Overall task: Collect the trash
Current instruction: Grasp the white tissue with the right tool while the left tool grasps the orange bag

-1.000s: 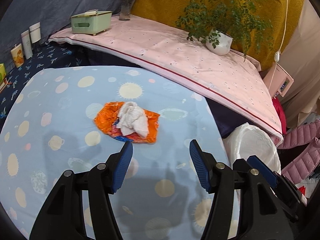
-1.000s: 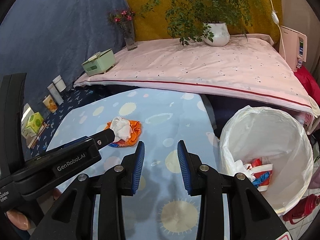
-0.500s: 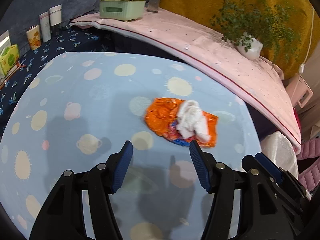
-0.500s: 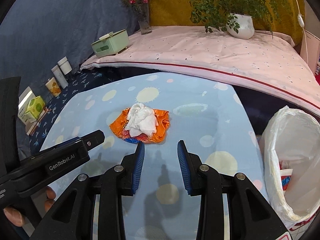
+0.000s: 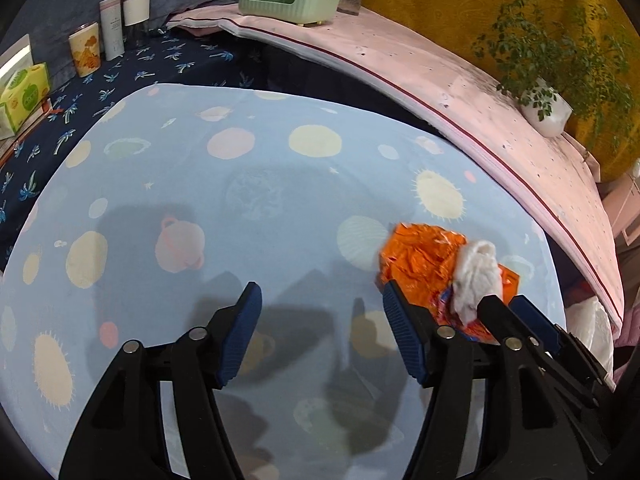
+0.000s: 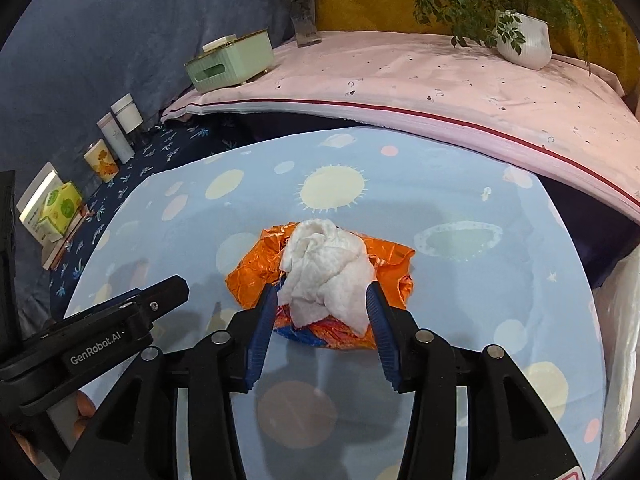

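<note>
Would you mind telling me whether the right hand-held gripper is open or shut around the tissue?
Open. The right hand-held gripper has its fingers spread either side of the crumpled tissue, which lies on the orange wrapper.

In the left wrist view the right gripper (image 5: pixel 532 324) covers the near edge of the orange wrapper (image 5: pixel 420 260) and the foot of the white tissue (image 5: pixel 478 276). At the table's right edge the white bag (image 6: pixel 618 320) runs out of frame, its contents unseen. The label on the bottles (image 6: pixel 116 132) is too small to read.
</note>
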### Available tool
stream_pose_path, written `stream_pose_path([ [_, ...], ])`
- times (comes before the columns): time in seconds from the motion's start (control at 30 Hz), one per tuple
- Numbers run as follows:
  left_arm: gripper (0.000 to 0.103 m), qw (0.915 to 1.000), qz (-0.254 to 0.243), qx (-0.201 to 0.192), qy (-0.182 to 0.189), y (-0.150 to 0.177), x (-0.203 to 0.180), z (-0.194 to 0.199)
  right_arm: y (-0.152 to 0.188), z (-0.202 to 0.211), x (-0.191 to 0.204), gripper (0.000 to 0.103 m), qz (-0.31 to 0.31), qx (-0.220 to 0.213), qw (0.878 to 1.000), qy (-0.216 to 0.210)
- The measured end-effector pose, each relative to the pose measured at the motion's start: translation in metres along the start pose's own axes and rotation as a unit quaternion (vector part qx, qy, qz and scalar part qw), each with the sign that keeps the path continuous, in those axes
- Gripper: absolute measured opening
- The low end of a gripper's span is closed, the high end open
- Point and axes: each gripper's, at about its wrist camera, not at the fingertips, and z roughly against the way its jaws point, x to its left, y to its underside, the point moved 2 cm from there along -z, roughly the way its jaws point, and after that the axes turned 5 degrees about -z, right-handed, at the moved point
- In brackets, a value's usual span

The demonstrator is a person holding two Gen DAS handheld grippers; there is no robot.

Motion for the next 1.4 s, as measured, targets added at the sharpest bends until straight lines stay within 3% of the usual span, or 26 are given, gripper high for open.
stream_pose_path([
  [0.2,0.062,1.0000,0.002,0.004,0.004,-0.007,0.002,-0.010,-0.006,-0.022,0.000,0.045,-0.004,0.012,1.000,0.001],
  [0.33,0.062,0.9999,-0.001,0.006,0.009,-0.008,-0.005,-0.014,-0.002,-0.028,0.000,0.020,0.011,0.016,1.000,0.007],
  [0.43,0.065,0.9999,-0.004,0.005,0.013,-0.009,-0.013,-0.015,-0.001,-0.022,-0.004,0.016,0.009,0.012,1.000,-0.002],
  [0.67,0.072,0.9994,-0.024,0.002,0.027,-0.008,-0.046,-0.016,-0.014,0.017,-0.025,0.015,-0.016,-0.028,0.999,-0.015],
  [0.77,0.073,0.9988,-0.036,0.005,0.031,-0.008,-0.063,-0.021,-0.019,0.032,-0.039,0.015,-0.024,-0.047,0.999,0.000],
  [0.9,0.079,0.9984,-0.047,0.009,0.031,-0.008,-0.081,-0.033,-0.019,0.036,-0.061,0.015,-0.040,-0.049,0.998,0.017],
  [1.07,0.079,0.9979,-0.053,0.022,0.029,-0.006,-0.094,-0.052,-0.015,0.029,-0.084,0.015,-0.058,-0.039,0.997,0.027],
  [1.17,0.073,0.9976,-0.065,0.016,0.016,-0.004,-0.099,-0.057,-0.012,0.025,-0.090,0.015,-0.060,-0.033,0.997,0.026],
  [1.33,0.045,0.9959,-0.087,0.012,0.020,-0.001,-0.110,-0.054,-0.005,0.016,-0.092,0.015,-0.062,-0.022,0.998,0.022],
  [1.4,0.040,0.9957,-0.087,0.013,0.026,-0.001,-0.113,-0.052,-0.003,0.015,-0.092,0.015,-0.063,-0.020,0.998,0.019],
])
